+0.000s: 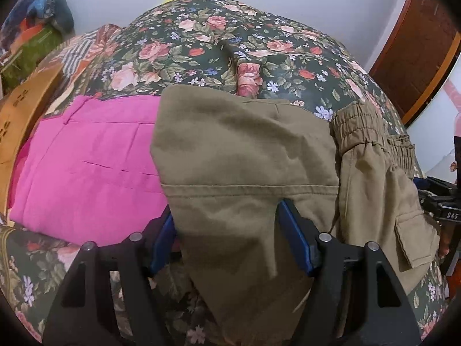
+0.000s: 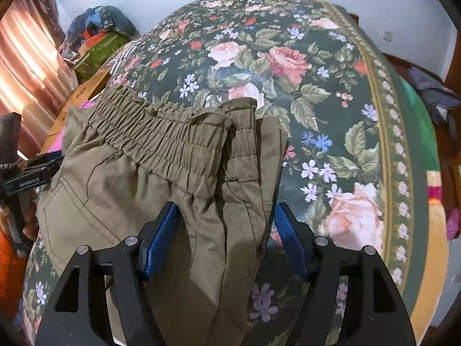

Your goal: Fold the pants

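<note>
The left gripper (image 1: 227,239) is standing wide open, and a fold of the khaki cargo pants (image 1: 245,150) is lying between its two blue pads (image 1: 296,239) without being squeezed. The right gripper (image 2: 226,239) is wide open too, with the gathered part of the pants just under the stretchy waistband (image 2: 161,138) sitting in the gap; its left pad is touching the cloth and its right pad is standing apart from it. The pants are lying on the flowery bedspread (image 1: 201,46), already doubled over, with the hem end toward the left gripper and the waistband end toward the right one. A cargo pocket (image 1: 412,236) is showing on the side nearest the right gripper. It looks like the folding is partway done, and both grippers are either about to pinch the cloth or are letting it go; I cannot tell which. The next move probably needs both grippers to close on the near edge together and carry it over evenly, so the layers are not sliding apart. Just beside the khaki pants, folded pink pants (image 1: 86,167) are lying flat. Farther off, a green box (image 2: 98,54) is sitting by the bed with a heap of colorful cloth (image 2: 103,20) on top; what is inside is hidden.
</note>
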Motion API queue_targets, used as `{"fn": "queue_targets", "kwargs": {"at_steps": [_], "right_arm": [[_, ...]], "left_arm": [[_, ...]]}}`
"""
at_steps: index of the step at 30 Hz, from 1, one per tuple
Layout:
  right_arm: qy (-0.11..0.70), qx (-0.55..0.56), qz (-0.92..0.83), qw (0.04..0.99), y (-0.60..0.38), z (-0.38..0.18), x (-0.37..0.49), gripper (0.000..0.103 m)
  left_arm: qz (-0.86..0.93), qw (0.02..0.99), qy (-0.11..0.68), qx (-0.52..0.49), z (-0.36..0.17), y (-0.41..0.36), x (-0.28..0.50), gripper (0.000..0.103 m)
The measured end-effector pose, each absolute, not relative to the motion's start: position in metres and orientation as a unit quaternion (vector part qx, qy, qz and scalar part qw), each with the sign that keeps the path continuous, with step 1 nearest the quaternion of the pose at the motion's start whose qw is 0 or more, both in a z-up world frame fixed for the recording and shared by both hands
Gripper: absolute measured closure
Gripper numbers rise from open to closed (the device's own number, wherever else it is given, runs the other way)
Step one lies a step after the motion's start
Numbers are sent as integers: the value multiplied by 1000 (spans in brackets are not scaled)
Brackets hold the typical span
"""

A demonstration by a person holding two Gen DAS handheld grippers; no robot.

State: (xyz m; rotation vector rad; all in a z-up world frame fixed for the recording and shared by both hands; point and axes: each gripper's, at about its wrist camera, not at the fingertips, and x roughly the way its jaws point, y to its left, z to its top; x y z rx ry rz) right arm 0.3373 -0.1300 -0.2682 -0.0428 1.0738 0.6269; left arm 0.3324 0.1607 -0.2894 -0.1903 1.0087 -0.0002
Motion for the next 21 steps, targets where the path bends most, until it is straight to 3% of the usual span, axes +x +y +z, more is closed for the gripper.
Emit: {"fn": "queue_targets", "kwargs": {"at_steps": [4, 6, 10, 12, 15, 21], "right_arm": [[497, -26, 304, 812, -127, -267, 336, 42], [495, -21, 306, 813, -129, -266, 336, 47], [489, -8, 306, 817, -134, -265, 336, 54], [482, -9, 308, 820, -135, -263, 335, 65], [467, -18, 310, 828, -135, -255, 330, 76], [445, -13, 313, 839, -134, -239, 327, 85]], "left_arm": [[-7, 870, 481, -110, -289, 162, 335, 47], [-21, 866, 481, -134, -288, 163, 334, 67], [-13, 868, 477, -137, -282, 161, 334, 81], [-12, 871, 473, -134, -279, 160, 333, 88], [-10, 875, 467, -130, -272, 159, 330, 94], [-13, 883, 452, -127, -253, 158, 324, 98]]}}
